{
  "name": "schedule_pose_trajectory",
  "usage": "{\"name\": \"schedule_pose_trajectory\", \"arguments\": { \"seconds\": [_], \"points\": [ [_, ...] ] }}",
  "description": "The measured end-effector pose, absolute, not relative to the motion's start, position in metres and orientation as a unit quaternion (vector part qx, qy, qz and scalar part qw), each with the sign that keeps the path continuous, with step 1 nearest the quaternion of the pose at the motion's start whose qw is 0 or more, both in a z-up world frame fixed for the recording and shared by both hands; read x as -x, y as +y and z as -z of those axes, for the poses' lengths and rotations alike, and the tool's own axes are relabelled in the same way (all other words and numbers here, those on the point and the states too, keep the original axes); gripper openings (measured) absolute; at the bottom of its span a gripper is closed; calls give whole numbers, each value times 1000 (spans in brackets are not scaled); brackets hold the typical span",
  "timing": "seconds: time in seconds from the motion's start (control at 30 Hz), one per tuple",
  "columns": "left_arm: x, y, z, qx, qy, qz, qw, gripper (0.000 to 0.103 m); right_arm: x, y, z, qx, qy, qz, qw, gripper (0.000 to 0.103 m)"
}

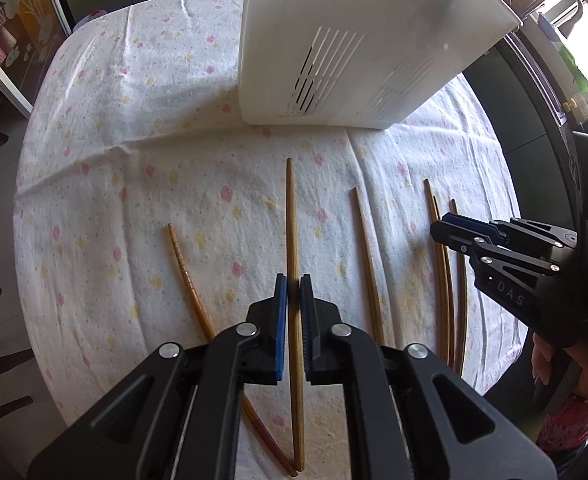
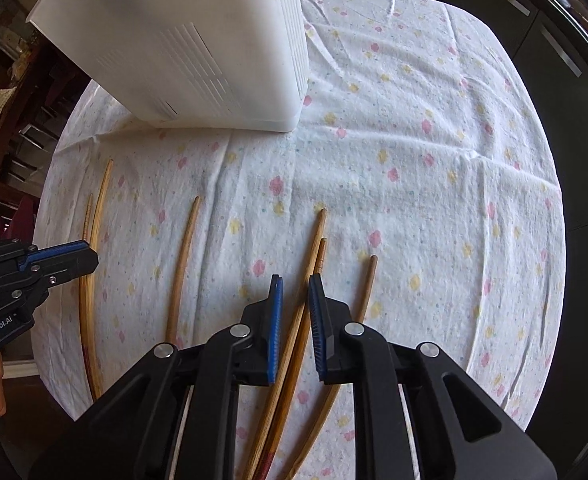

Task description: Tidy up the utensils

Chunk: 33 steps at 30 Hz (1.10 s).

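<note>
White slotted plastic bin (image 1: 333, 48) stands at the far side of the flower-print tablecloth (image 1: 134, 168), ahead of six loose wooden chopsticks, with bare cloth to the far left. The left gripper (image 1: 292, 292) is clamped on a pale bamboo chopstick (image 1: 292, 216). The right gripper (image 2: 295, 292) straddles two touching chopsticks (image 2: 313, 240), its pads slightly apart.
</note>
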State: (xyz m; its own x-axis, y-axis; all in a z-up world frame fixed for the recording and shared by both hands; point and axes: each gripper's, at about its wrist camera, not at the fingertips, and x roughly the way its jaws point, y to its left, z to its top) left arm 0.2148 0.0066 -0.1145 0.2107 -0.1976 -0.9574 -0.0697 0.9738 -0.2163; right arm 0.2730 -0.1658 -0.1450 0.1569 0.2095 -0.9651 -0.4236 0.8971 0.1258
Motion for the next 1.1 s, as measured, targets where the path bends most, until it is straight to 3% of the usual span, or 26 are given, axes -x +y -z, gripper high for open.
{"name": "schedule_pose_trajectory", "arguments": {
  "seconds": [0.47,0.8,0.87,1.1],
  "points": [
    [-206,6,107,105,621,55,775,7,-295,-164,149,70,656,-192,727,13],
    [-201,-1,107,92,627,64,771,7,-272,-155,148,105,661,-198,716,17],
    [-201,-2,110,92,631,63,768,7,-263,-157,150,119,655,-191,722,11],
    [-200,0,104,97,625,67,772,7,-262,-177,142,51,651,-207,728,7]
  ]
}}
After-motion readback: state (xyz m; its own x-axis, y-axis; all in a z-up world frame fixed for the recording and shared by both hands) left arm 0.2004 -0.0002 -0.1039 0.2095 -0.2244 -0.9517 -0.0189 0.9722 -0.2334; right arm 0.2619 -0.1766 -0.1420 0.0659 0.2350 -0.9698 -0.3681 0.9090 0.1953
